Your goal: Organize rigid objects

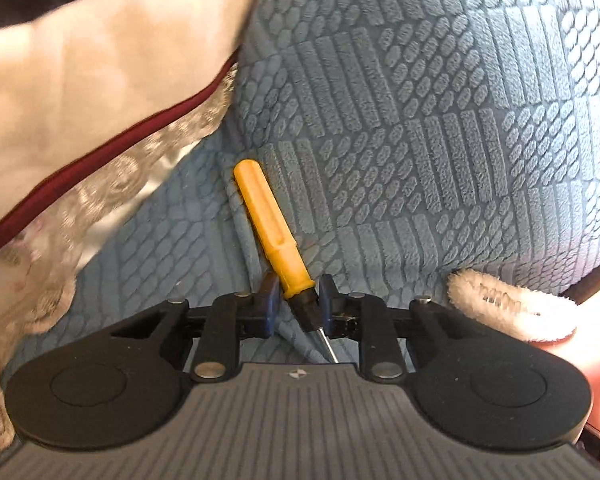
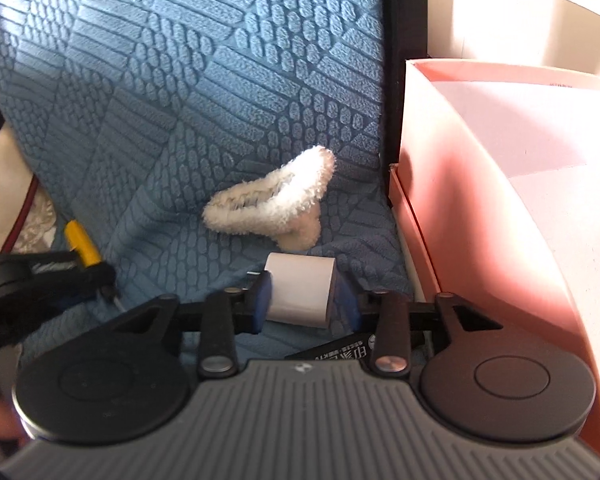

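A yellow-handled screwdriver [image 1: 270, 222] lies in the seam of a blue textured sofa cushion [image 1: 420, 120]. My left gripper [image 1: 299, 290] is shut on the screwdriver at its black collar, the metal tip pointing back toward the camera. It also shows in the right wrist view [image 2: 82, 244]. My right gripper [image 2: 302, 294] is shut on a white rectangular block [image 2: 300, 292] just above the seat. A fluffy white hair claw clip [image 2: 276, 204] lies on the cushion beyond the block.
An open pink cardboard box [image 2: 500, 200] stands at the right of the sofa. A cream pillow with dark red piping [image 1: 100, 100] leans at the left. A black packet with printed text [image 2: 340, 350] lies under my right gripper.
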